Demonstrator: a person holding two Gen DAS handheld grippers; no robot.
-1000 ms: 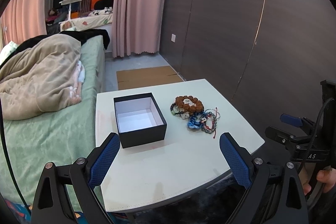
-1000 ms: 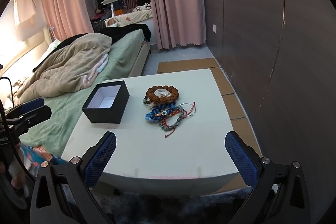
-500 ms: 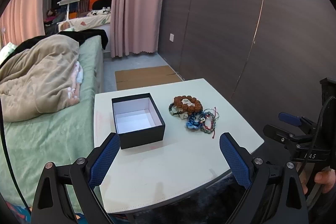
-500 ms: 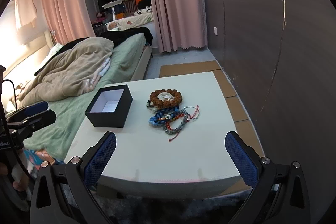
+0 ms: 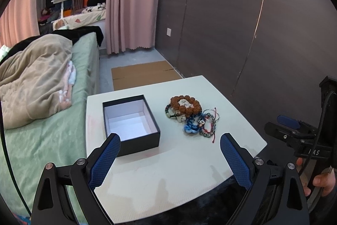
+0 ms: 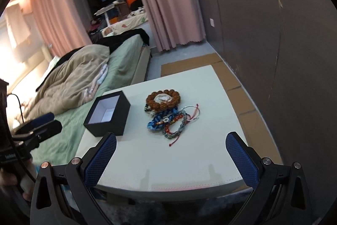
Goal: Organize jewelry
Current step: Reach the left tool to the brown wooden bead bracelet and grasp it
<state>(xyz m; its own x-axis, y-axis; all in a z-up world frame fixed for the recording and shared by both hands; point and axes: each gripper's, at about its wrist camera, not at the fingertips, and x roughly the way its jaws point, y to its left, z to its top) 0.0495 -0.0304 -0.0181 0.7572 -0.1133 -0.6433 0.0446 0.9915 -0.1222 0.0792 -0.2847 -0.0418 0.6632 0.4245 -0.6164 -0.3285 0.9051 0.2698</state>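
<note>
An open black box (image 5: 130, 122) with a white inside stands on the left of a white table (image 5: 168, 172); it also shows in the right wrist view (image 6: 107, 114). To its right lies a pile of bracelets (image 5: 192, 117): a brown bead bracelet (image 6: 163, 99) at the back, blue, red and grey braided ones (image 6: 168, 124) in front. My left gripper (image 5: 170, 140) is open and empty, above the table's near edge in front of the box. My right gripper (image 6: 171, 141) is open and empty, in front of the bracelets.
A bed (image 5: 48, 119) with a beige blanket (image 5: 35, 79) runs along the table's left side. A dark panel wall (image 5: 242, 35) stands to the right. Cardboard (image 5: 143, 74) lies on the floor behind the table. Pink curtains (image 5: 132, 1) hang at the back.
Both grippers have moved forward towards the table; the box and bracelets look a little larger. Nothing on the table has moved.
</note>
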